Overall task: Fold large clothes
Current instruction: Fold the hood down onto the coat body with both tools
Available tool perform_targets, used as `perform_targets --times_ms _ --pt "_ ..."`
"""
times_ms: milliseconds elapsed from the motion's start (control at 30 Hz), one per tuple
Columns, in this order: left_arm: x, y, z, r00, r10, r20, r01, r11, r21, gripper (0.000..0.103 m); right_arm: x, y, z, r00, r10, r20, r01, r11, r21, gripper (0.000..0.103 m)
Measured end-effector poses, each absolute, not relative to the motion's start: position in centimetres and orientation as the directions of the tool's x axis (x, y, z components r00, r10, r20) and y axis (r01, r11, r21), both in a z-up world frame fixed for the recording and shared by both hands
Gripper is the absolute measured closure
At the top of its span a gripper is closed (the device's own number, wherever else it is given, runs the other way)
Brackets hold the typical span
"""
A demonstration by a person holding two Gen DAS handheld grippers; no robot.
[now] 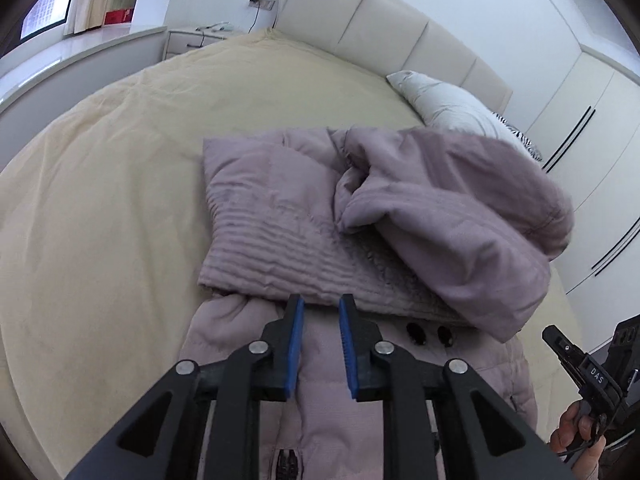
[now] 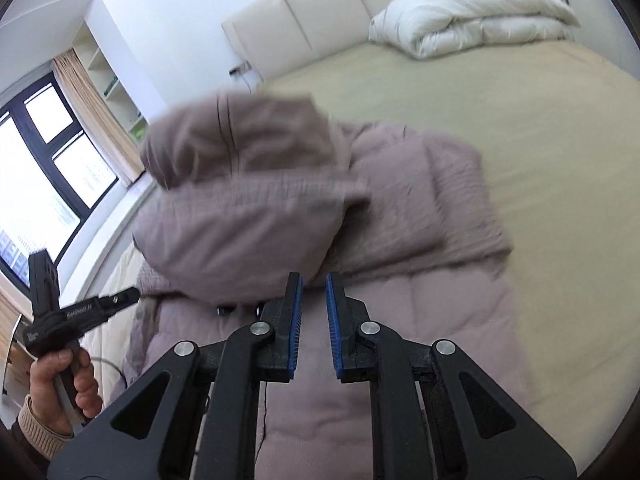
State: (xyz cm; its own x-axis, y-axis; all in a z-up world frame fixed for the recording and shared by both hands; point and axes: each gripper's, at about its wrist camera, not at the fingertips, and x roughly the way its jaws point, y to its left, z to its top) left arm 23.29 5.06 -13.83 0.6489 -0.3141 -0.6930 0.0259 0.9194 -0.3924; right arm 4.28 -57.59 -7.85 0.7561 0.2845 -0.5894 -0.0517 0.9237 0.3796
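A mauve padded coat is seen on the bed, long axis toward the headboard, its folded edge just ahead of the left gripper and right gripper, both parted and empty.

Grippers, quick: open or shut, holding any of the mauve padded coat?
Left gripper: open, empty, above the mauve padded coat.
Right gripper: open, empty, over the same coat.
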Motion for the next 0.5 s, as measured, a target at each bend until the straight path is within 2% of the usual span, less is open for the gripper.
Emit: perform_targets --times_ms 100,167,200,233,267,367,500 --pt "23.5 3.0 -9.8 0.702 -0.339 -0.626 0.114 0.922 -0.370 0.082 4.1 -58.2 -5.9 0.792 0.281 -0.542 -0.055 0.917 0.395 0.091" --pt "24.8 0.4 -7.0 0.718 -0.382 -0.582 0.195 0.913 -0.358 0.074 6.2 -59.1 -4.0 0.810 0.313 -0.497 -0.084 0.899 0.430 0.091" --pt "25.8 -1.0 -5.8 0.728 -0.388 -0.565 0.232 0.915 -0.330 0.064 7.1 -59.1 -3.3 0.813 0.330 -0.480 -0.102 0.892 0.441 0.091" --pt "26.5 -2.5 -4.9 0.739 -0.387 -0.552 0.262 0.919 -0.294 0.057 8.1 -58.9 -3.2 0.809 0.332 -0.485 -0.103 0.892 0.440 0.091" --pt "27.2 -4.0 -4.4 0.745 -0.382 -0.547 0.279 0.923 -0.264 0.055 8.8 -58.6 -3.5 0.797 0.332 -0.504 -0.091 0.892 0.443 0.091" --pt "30.4 -7.1 -5.7 0.701 -0.382 -0.602 0.300 0.924 -0.237 0.055 11.7 -56.5 -5.5 0.726 0.400 -0.559 -0.113 0.872 0.477 0.091" --pt "33.3 -7.9 -10.6 0.643 -0.253 -0.723 0.237 0.963 -0.126 0.055 13.5 -52.3 -9.7 0.630 0.370 -0.683 -0.136 0.918 0.372 0.091"
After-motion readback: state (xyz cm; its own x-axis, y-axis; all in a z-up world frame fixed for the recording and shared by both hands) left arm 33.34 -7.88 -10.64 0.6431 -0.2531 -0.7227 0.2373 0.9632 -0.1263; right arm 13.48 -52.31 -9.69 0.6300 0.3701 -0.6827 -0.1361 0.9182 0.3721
